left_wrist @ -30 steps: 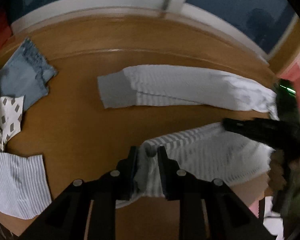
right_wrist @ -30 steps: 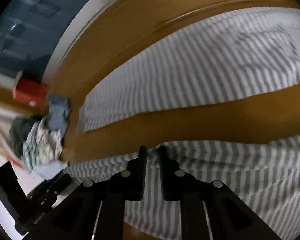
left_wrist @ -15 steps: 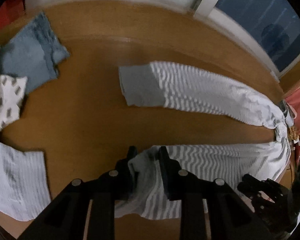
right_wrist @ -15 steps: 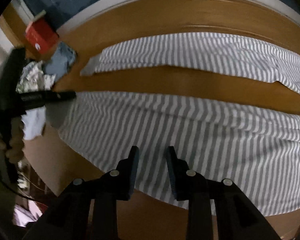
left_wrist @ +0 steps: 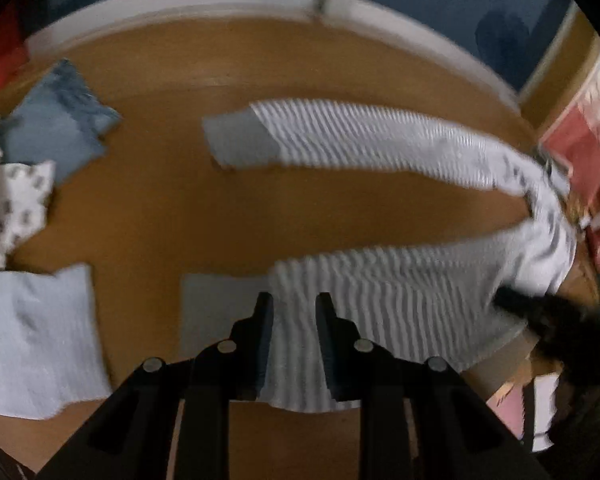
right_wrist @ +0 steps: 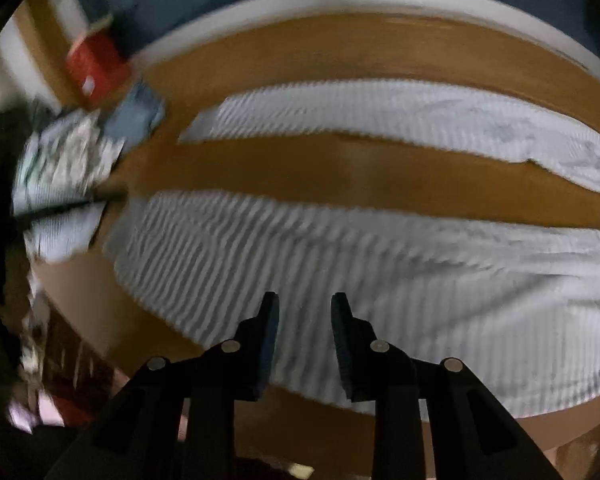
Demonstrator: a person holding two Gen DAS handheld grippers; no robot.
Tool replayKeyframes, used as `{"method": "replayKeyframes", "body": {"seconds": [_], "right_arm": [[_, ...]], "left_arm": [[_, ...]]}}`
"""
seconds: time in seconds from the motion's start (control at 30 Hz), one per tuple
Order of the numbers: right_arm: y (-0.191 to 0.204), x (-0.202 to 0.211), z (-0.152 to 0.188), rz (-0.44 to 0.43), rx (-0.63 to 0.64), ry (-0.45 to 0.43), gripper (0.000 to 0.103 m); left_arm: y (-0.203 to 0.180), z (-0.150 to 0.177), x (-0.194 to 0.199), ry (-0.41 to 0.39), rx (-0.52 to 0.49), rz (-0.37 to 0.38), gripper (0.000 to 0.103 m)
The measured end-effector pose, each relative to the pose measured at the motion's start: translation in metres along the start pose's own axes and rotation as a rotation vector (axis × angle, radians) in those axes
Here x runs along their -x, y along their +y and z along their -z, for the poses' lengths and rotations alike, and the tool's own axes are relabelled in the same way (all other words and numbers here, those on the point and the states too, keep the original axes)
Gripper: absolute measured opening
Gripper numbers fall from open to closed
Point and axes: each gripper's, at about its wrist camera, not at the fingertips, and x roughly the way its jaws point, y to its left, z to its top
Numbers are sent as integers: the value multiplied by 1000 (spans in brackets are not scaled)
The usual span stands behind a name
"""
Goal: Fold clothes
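Note:
Grey-and-white striped trousers (left_wrist: 400, 292) lie spread on the wooden table (left_wrist: 260, 220). The two legs run side by side, and their grey cuffs (left_wrist: 236, 140) point left. My left gripper (left_wrist: 294, 304) hovers open over the near leg, just right of its flat cuff (left_wrist: 216, 312). My right gripper (right_wrist: 305, 308) stands open above the near leg (right_wrist: 340, 264), close to the table's front edge, with nothing pinched. It also shows as a dark shape (left_wrist: 540, 312) by the waist end in the left wrist view. Both views are motion-blurred.
A blue denim piece (left_wrist: 56, 124), a patterned white cloth (left_wrist: 16, 200) and a pale striped folded cloth (left_wrist: 32, 340) lie at the table's left end. A red box (right_wrist: 96, 68) stands at the far left corner. Dark windows run behind the table.
The near leg, bunched in my left fingers before, now lies flat with its cuff spread. My right gripper opened and pulled back toward the front edge.

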Motion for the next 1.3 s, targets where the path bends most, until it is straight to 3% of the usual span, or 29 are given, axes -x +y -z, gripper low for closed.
{"method": "replayKeyframes", "body": {"seconds": [0.1, 0.2, 0.33, 0.43, 0.5, 0.63, 0.73, 0.83, 1.07, 1.13, 1.3], "right_arm": [[-26, -6, -13, 44, -56, 10, 27], [-33, -21, -23, 108, 6, 27, 27], [-44, -32, -50, 178, -30, -42, 25], [-63, -33, -68, 189, -140, -93, 25], [-66, -21, -67, 138, -190, -121, 25], [-50, 4, -40, 127, -68, -111, 25], [-37, -5, -22, 112, 43, -10, 25], [-41, -22, -26, 129, 39, 9, 25], [-99, -30, -74, 143, -298, -89, 25], [-103, -14, -68, 113, -324, -116, 25], [-92, 24, -4, 191, -239, -96, 25]], "left_arm": [[-11, 8, -8, 1, -30, -32, 20], [-13, 13, -6, 7, -46, -59, 20], [-17, 18, -5, 7, -67, -70, 29], [-24, 24, -6, 9, -99, -109, 34], [-27, 26, -5, 19, -109, -127, 36], [-27, 30, -2, 19, -121, -117, 39], [-27, 30, -3, 18, -126, -113, 40], [-28, 33, -2, 17, -150, -120, 40], [-27, 37, -1, 32, -196, -150, 41], [-25, 35, 1, 43, -175, -143, 41], [-44, 21, 6, 2, -197, -66, 41]]}}
